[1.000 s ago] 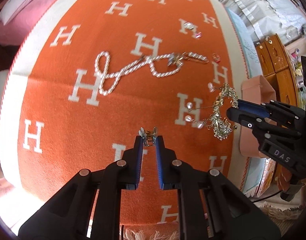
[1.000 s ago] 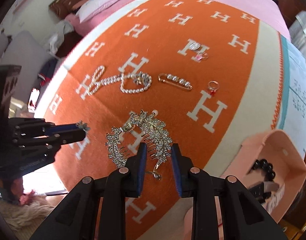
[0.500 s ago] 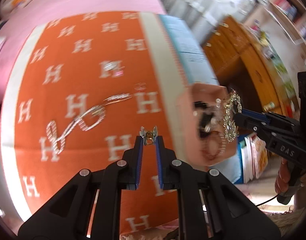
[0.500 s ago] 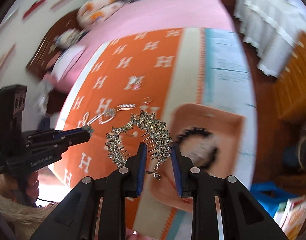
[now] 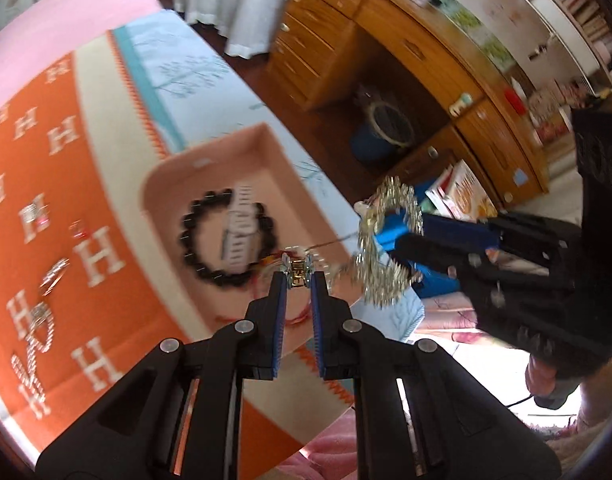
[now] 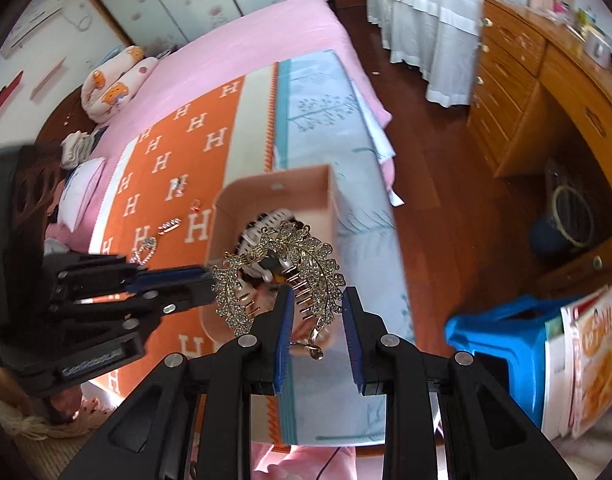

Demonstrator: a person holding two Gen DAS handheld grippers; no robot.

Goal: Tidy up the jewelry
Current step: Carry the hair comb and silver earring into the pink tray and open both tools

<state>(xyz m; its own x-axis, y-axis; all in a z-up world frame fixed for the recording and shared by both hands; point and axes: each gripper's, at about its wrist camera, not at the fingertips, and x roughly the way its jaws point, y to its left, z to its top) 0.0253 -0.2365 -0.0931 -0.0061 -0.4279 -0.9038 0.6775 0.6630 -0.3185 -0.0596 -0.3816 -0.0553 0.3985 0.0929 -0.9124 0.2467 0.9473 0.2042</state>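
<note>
Left gripper (image 5: 298, 276) pinching small clip (image 5: 297, 269)

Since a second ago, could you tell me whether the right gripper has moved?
Yes. The right gripper, shut on the gold hair comb, went from above the orange blanket to over the pink box.

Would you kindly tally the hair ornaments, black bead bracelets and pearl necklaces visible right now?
Hair ornaments: 2, a claw clip and a leaf comb
Black bead bracelets: 1
Pearl necklaces: 1
Total: 4
</note>
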